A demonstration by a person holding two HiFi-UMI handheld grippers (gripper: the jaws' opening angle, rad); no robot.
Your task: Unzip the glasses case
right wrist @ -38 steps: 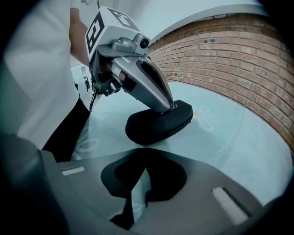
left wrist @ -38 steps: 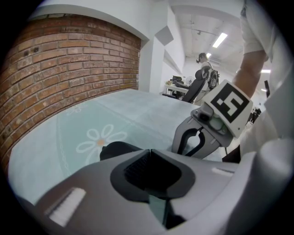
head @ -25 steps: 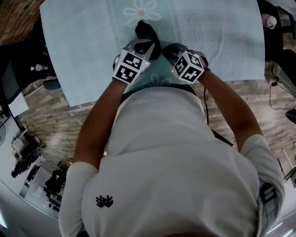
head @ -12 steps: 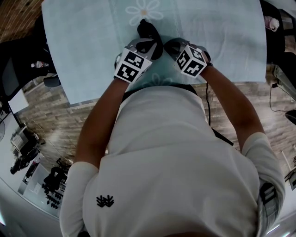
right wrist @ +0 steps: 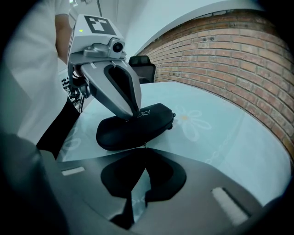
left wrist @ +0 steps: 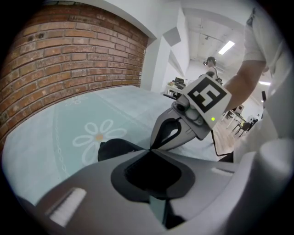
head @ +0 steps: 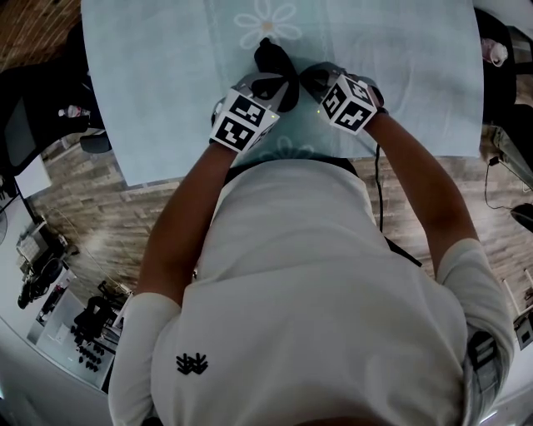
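the glasses case [head: 271,62] is black and lies flat on the pale teal tablecloth [head: 150,83], just on the person's side of the printed daisy [head: 266,21], with its far end almost at the petals. it looks closed, with pale lettering on its lid

the left gripper [left wrist: 150,149] comes in from the daisy's near left. its jaws are pressed together, nothing between them, and the joined tips rest on the top of the case, right by the lettering

the right gripper [right wrist: 144,148] comes in from the daisy's near right and meets the case at the long edge farthest from the flower. its jaws are pressed together too, and they seem to pinch the small zip pull [right wrist: 144,144] hanging at that edge, though it is too tiny to be sure. the tips of the two grippers sit very close to each other over the case

each marker cube [head: 242,121] is tilted towards the camera, on the person's side of the daisy, and the person's white shirt [head: 316,283] fills the view nearer still

beyond the daisy, past the table's far side, runs a brick wall [left wrist: 69,59]
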